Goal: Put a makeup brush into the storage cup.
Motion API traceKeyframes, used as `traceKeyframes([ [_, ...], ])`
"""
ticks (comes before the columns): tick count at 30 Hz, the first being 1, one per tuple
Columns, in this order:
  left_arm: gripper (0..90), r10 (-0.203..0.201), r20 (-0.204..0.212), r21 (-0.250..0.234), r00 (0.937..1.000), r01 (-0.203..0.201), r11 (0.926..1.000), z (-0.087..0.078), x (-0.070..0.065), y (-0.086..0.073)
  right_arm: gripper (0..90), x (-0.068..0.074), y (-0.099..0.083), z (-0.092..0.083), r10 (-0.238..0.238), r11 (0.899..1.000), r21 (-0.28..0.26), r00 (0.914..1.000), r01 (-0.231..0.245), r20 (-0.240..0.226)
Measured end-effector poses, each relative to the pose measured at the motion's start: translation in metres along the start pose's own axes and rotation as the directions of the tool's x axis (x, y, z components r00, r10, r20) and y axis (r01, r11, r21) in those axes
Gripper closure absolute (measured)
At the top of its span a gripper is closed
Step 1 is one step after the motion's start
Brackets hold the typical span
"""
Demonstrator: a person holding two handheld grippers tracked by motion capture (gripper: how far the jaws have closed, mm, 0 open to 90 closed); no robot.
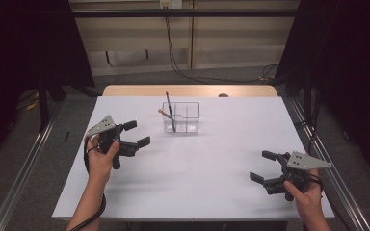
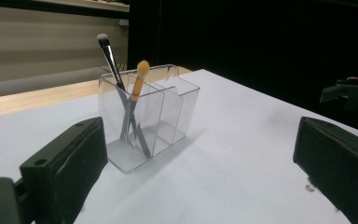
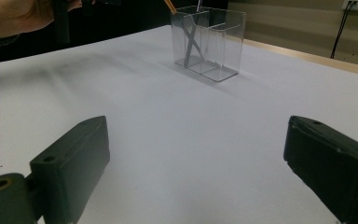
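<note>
No text, label, brand or number can be read anywhere. The clear organiser (image 1: 181,117) and both brushes carry no legible marking

We are counting one clear organizer box (image 1: 181,117) standing on one desk (image 1: 197,173), divided into three compartments. We are seeing two makeup brushes in it: one black-handled brush (image 2: 108,57) and one orange-tipped brush (image 2: 138,79). We are holding two tools: one left hand-held gripper (image 1: 134,133) and one right hand-held gripper (image 1: 262,166).
</note>
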State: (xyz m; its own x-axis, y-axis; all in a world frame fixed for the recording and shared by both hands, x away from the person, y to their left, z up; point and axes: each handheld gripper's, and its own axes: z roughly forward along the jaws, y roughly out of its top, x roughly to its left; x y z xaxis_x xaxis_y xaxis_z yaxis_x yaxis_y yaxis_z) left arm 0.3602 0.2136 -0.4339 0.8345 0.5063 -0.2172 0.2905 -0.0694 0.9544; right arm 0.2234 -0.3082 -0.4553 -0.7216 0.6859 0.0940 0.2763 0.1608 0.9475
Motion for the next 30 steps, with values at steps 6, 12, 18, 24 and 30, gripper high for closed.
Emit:
traceKeyframes([
  [6,3.0,0.004,-0.007,-0.002,1.0000,-0.004,1.0000,-0.011,-0.001,-0.001,6.2,0.000,-0.001,-0.001,0.000,1.000,0.002,1.0000,0.000,0.003],
  [12,3.1,0.006,-0.010,0.005,0.9999,-0.006,1.0000,-0.018,-0.001,-0.006,6.3,0.000,0.000,0.001,0.000,1.000,0.001,1.0000,0.000,0.002],
  [18,3.1,0.002,-0.005,0.007,1.0000,-0.001,1.0000,-0.020,-0.004,-0.010,6.3,0.000,0.000,0.001,-0.001,1.000,0.001,1.0000,0.001,-0.001],
  [24,3.2,0.004,0.006,0.021,1.0000,-0.004,0.9998,-0.022,-0.004,-0.013,6.2,-0.001,0.000,0.000,0.001,1.000,-0.004,1.0000,-0.001,0.001],
  [30,3.2,0.007,0.003,0.014,1.0000,-0.007,0.9999,-0.026,-0.006,-0.014,6.2,-0.001,0.000,0.000,0.000,1.000,-0.006,1.0000,0.000,-0.001],
])
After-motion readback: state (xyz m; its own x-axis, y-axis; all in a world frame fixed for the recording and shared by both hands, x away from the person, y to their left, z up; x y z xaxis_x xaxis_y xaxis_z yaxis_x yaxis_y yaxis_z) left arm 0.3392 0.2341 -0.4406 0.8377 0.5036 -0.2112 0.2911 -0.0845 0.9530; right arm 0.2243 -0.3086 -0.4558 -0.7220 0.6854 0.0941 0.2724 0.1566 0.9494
